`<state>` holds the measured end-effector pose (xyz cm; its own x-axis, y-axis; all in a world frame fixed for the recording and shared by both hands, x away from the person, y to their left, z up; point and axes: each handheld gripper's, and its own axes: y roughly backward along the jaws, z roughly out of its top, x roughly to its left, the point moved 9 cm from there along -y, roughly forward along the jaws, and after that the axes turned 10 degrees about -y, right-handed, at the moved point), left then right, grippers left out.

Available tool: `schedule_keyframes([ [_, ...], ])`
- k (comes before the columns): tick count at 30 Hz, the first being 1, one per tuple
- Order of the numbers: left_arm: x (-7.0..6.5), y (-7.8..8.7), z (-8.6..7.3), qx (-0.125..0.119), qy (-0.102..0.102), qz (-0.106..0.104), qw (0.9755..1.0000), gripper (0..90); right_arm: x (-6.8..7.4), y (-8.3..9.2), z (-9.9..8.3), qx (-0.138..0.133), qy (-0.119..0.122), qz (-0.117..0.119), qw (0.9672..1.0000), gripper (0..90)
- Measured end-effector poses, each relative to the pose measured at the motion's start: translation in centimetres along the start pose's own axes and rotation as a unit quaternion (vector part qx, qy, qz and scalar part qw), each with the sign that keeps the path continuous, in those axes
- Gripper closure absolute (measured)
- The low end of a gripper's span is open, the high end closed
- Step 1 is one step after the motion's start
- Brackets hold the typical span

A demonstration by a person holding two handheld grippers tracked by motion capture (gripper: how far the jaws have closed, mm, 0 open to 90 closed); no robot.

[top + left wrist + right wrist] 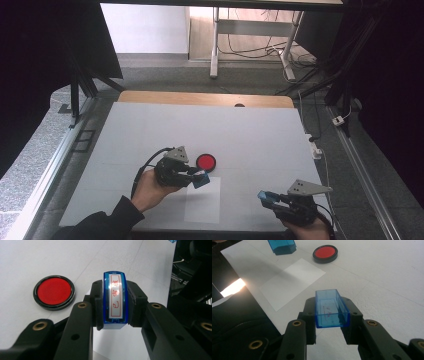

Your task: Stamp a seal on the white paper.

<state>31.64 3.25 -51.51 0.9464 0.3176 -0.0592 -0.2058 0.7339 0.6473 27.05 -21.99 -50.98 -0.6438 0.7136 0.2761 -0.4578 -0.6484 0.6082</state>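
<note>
Blue plastic makes the body of the stamp (pixel 115 301), which the left gripper (pixel 115 315) holds between its jaws, pressed on both long sides. In the left gripper view the face of the stamp looks up to the camera, a silver strip with red characters on it. In the high view the left gripper (pixel 199 177) hangs over the far left corner of the white paper sheet (pixel 203 200), and the stamp (pixel 201 178) is at its tip, just beside the ink pad (pixel 206 161).

The ink pad (pixel 54 291) is round, red inside a black rim, and it lies on the worktop (pixel 250 135) near the far edge of the sheet, not touching it.

The right gripper (pixel 332 315) holds the stamp cap (pixel 331 308), a clear blue open box, with its jaws closed on the two long walls. In the high view this gripper (pixel 270 197) is at the near right of the worktop, well apart from the left one, and the cap (pixel 266 195) points toward the sheet.
</note>
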Motion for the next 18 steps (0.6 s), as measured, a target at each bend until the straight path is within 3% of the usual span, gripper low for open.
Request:
schedule_keyframes([
  [18,-0.6,-2.2,-1.5,0.029,-0.011,0.016,0.9994,70.5,0.0,0.0,0.0,0.001,0.003,-0.005,1.0,68.6],
])
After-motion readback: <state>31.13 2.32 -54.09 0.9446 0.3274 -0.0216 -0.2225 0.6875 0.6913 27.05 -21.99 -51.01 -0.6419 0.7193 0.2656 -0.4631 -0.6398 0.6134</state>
